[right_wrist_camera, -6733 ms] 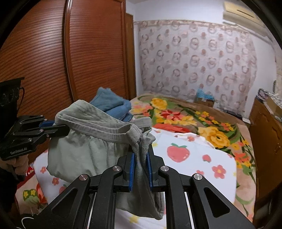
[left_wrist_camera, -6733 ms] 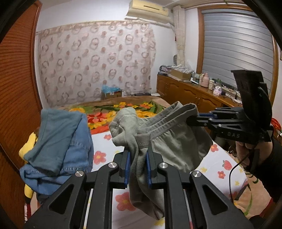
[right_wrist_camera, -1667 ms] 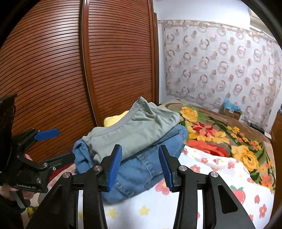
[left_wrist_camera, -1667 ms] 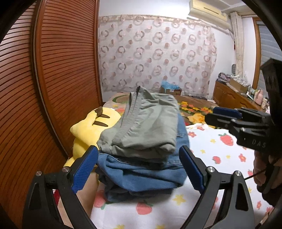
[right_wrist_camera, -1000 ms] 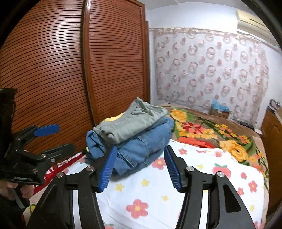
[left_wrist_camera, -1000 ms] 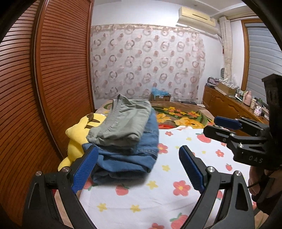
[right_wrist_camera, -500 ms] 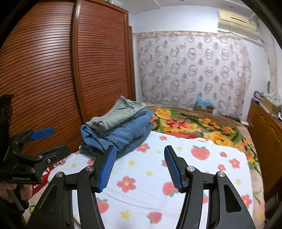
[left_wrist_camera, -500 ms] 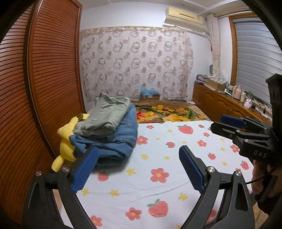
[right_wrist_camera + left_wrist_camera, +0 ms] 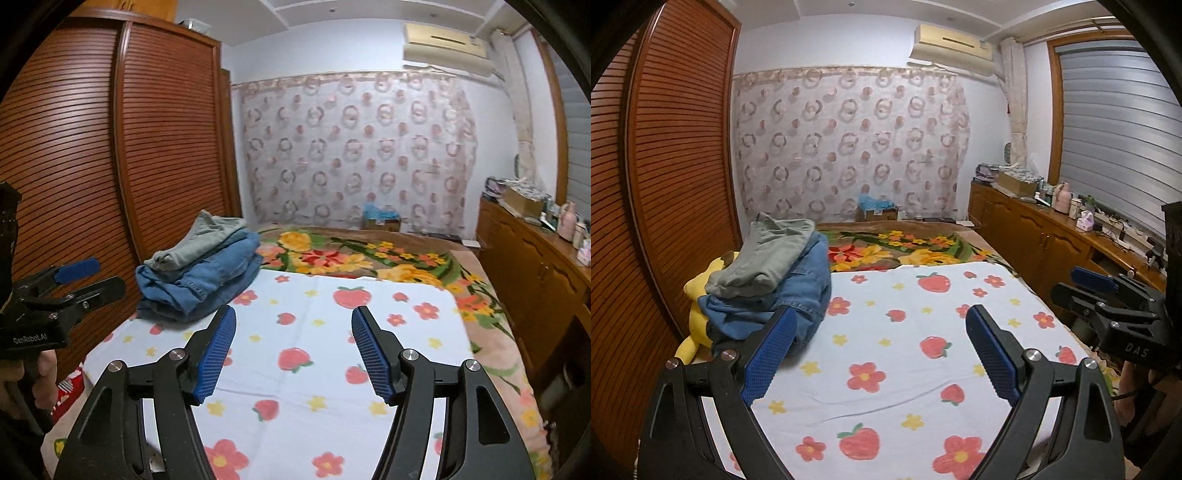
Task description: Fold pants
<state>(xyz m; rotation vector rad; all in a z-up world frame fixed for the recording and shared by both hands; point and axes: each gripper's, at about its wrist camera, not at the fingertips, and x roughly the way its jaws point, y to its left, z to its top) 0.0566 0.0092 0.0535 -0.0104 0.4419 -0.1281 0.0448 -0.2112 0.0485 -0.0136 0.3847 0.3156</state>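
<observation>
Folded grey-green pants [image 9: 768, 254] [image 9: 199, 240] lie on top of a folded pile of blue jeans [image 9: 798, 291] [image 9: 207, 280] at the far left of the bed. My left gripper [image 9: 881, 350] is open with nothing between its blue pads, held back from the pile over the strawberry sheet [image 9: 905, 332]. My right gripper [image 9: 293, 350] is open too, its jaws still opening and nothing between them. In the other hand's view, the right gripper [image 9: 1082, 284] appears at the right edge and the left gripper [image 9: 85, 277] at the left edge.
A yellow plush toy [image 9: 698, 295] lies under the pile beside the brown slatted wardrobe [image 9: 665, 184]. A floral blanket [image 9: 905, 247] covers the far end of the bed. A wooden sideboard [image 9: 1052, 240] with small items runs along the right wall.
Both grippers have pulled back from the clothes pile, which now looks smaller and farther to the left. The right gripper's jaws stand wider apart than before.
</observation>
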